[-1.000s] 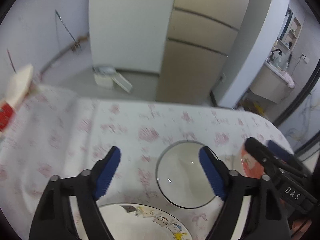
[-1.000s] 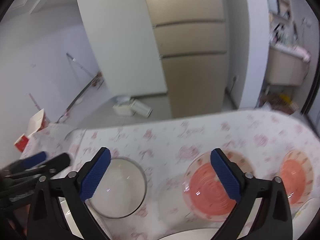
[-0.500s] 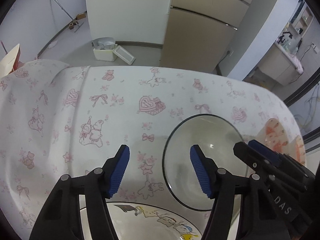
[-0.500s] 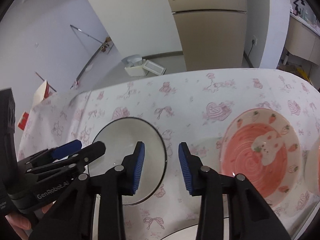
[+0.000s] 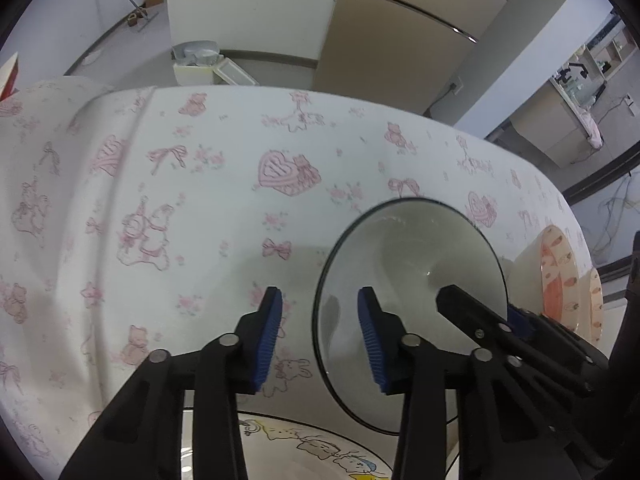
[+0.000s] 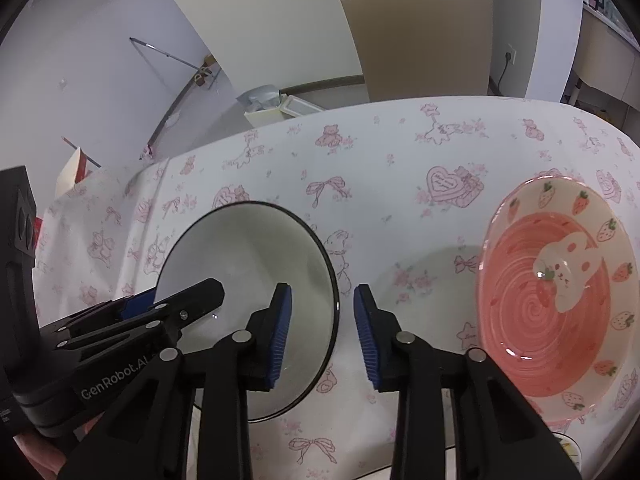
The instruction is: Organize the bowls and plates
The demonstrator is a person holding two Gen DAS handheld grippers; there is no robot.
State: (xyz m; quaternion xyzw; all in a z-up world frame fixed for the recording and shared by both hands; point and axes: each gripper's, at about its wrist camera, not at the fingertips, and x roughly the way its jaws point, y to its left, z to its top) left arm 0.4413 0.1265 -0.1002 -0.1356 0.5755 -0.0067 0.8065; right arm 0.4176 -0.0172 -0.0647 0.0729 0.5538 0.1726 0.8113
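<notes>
Two handheld grippers, the left gripper (image 5: 318, 338) and right gripper (image 6: 322, 334), have been closing their jaws astride opposite rims of the white, black-rimmed ceramic bowl (image 6: 248, 280) on the tabletop (image 5: 224, 184), not visibly pinching; it looks rigid, glossy-slippery and breakable, best gripped by the rim.

Left claw (image 5: 320, 336): pitched steeply downward, blue ribbed pads (image 5: 269, 340) facing each other across a narrow gap; jaws have just been closing. A dark rim edge passes between the pads, neither visibly pressing on it.

Right claw (image 6: 322, 332): same steep downward pitch, pads (image 6: 280, 336) likewise near each other, jaws have just been closing, a rim edge in the gap, not pinched.

The two claws sit side by side, tips close; each shows in the other's view.
</notes>
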